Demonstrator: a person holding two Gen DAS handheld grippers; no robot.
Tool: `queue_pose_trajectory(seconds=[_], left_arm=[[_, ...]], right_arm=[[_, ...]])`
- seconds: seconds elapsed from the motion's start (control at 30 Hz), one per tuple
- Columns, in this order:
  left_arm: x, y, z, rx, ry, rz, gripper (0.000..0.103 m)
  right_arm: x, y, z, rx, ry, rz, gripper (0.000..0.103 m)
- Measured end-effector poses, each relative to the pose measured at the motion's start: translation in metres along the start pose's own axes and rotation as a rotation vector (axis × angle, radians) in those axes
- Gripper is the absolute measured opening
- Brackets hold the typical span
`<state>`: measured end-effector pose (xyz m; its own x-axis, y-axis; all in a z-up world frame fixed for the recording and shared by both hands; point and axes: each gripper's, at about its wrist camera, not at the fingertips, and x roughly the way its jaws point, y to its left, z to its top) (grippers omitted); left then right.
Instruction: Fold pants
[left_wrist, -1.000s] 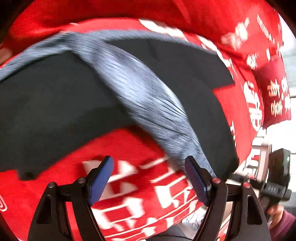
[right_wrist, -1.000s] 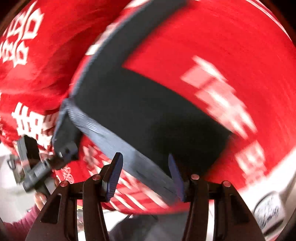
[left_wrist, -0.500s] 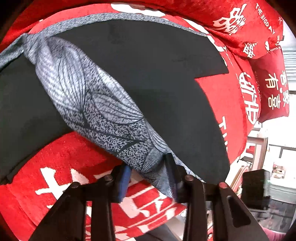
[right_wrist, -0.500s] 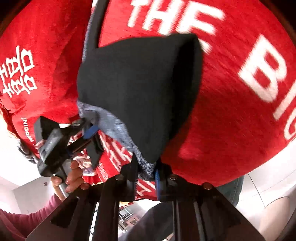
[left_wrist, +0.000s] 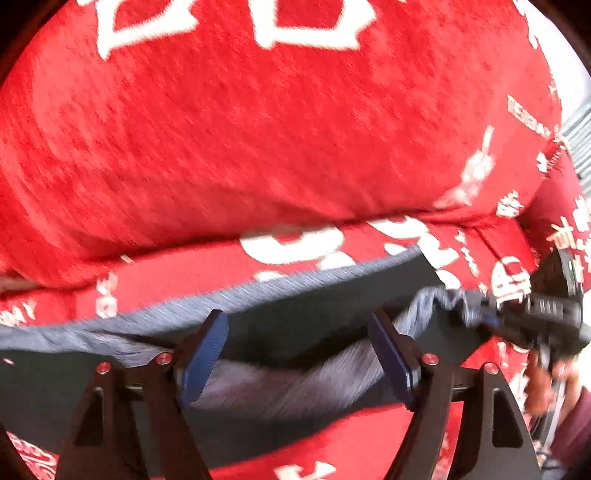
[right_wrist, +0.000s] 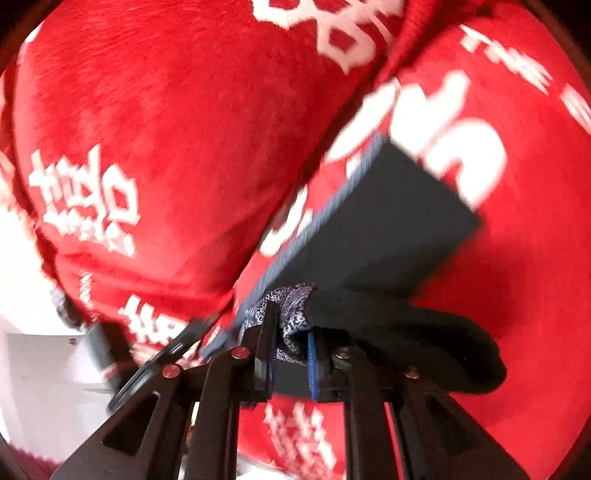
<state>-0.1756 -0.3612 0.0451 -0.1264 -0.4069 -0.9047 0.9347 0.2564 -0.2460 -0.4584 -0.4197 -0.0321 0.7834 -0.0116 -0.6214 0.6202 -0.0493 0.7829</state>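
The pants (left_wrist: 317, 325) are black with a grey patterned waistband and lie folded over on the red sofa seat (left_wrist: 207, 269). My left gripper (left_wrist: 299, 350) is open, its blue pads apart just above the grey folded edge, holding nothing. My right gripper (right_wrist: 290, 339) is shut on the pants' bunched grey waistband (right_wrist: 291, 310), with the black cloth (right_wrist: 388, 221) stretching away from it. The right gripper also shows at the right of the left wrist view (left_wrist: 539, 317), pinching the same grey edge.
A red sofa backrest with white lettering (left_wrist: 258, 129) rises right behind the pants. A red cushion (left_wrist: 569, 221) sits at the right end. The sofa's left edge and a white floor (right_wrist: 29, 350) show in the right wrist view.
My left gripper has let go of the grey waistband and opened. Both grippers have carried the cloth over toward the backrest. The right gripper stays shut on the waistband.
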Motion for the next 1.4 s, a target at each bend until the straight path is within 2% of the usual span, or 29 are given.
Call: queue_pose_trajectory(seconds=[0.1,0.13,0.17,0.2,0.27,0.33,0.5,0.53,0.57,0.6,0.63,0.73,0.8,0.87,0.93,1.0,1.07,1.1,1.17,1.23,1.27,1.33,1.4], left_arm=[[0.007,0.014,-0.003,-0.014,0.018,0.091,0.079],[0.008,0.02,-0.006,-0.022,0.028,0.107,0.079],[0.01,0.027,-0.012,-0.031,0.046,0.118,0.079],[0.015,0.031,-0.018,-0.04,0.07,0.129,0.079],[0.027,0.038,-0.032,-0.05,0.121,0.165,0.079],[0.041,0.045,-0.047,-0.06,0.17,0.201,0.079],[0.059,0.06,-0.074,-0.116,0.21,0.233,0.079],[0.062,0.061,-0.076,-0.121,0.218,0.238,0.079],[0.065,0.061,-0.077,-0.12,0.223,0.246,0.079],[0.07,0.061,-0.078,-0.115,0.228,0.259,0.079],[0.074,0.061,-0.078,-0.112,0.231,0.267,0.079],[0.079,0.063,-0.075,-0.112,0.241,0.291,0.083],[0.072,0.064,-0.071,-0.114,0.245,0.282,0.083],[0.057,0.065,-0.063,-0.105,0.198,0.277,0.083],[0.049,0.07,-0.053,-0.083,0.144,0.307,0.083],[0.055,0.077,-0.045,-0.095,0.136,0.346,0.083],[0.071,0.09,-0.035,-0.162,0.153,0.379,0.083],[0.08,0.094,-0.032,-0.19,0.156,0.381,0.083],[0.095,0.1,-0.029,-0.194,0.155,0.416,0.084],[0.1,0.104,-0.027,-0.176,0.121,0.437,0.084],[0.1,0.109,-0.026,-0.173,0.121,0.451,0.084],[0.093,0.128,-0.025,-0.201,0.122,0.451,0.084],[0.081,0.147,-0.028,-0.218,0.133,0.479,0.084]], right_arm=[[0.023,0.005,0.044,-0.005,-0.005,-0.081,0.026],[0.023,0.003,0.052,-0.006,-0.008,-0.112,0.047],[0.023,0.006,0.06,-0.012,-0.022,-0.142,0.064],[0.02,0.012,0.064,-0.028,-0.053,-0.161,0.065],[0.008,0.023,0.062,-0.077,-0.094,-0.175,0.065],[-0.006,0.02,0.048,-0.075,-0.122,-0.228,0.065],[-0.012,-0.028,0.008,0.076,-0.114,-0.337,0.049],[-0.01,-0.04,0.007,0.108,-0.102,-0.334,0.042],[-0.005,-0.051,0.005,0.148,-0.091,-0.325,0.025],[0.001,-0.058,0.006,0.171,-0.089,-0.308,0.014],[0.005,-0.06,0.009,0.171,-0.093,-0.301,0.008],[0.015,-0.054,0.017,0.12,-0.103,-0.365,0.008],[0.015,-0.054,0.016,0.14,-0.084,-0.409,0.009],[0.005,-0.046,0.01,0.15,-0.102,-0.443,0.018],[-0.003,-0.025,0.005,0.06,-0.128,-0.48,0.018],[0.006,0.009,0.003,-0.107,-0.116,-0.457,0.021],[0.032,0.034,0.008,-0.226,-0.073,-0.465,0.034],[0.052,0.045,0.012,-0.283,-0.054,-0.476,0.035],[0.091,0.053,0.024,-0.343,-0.02,-0.475,0.035],[0.116,0.05,0.035,-0.366,0.008,-0.523,0.034],[0.129,0.04,0.039,-0.356,0.021,-0.567,0.027],[0.124,0.03,0.043,-0.355,-0.033,-0.562,0.025],[0.112,0.027,0.044,-0.35,-0.067,-0.638,0.025]])
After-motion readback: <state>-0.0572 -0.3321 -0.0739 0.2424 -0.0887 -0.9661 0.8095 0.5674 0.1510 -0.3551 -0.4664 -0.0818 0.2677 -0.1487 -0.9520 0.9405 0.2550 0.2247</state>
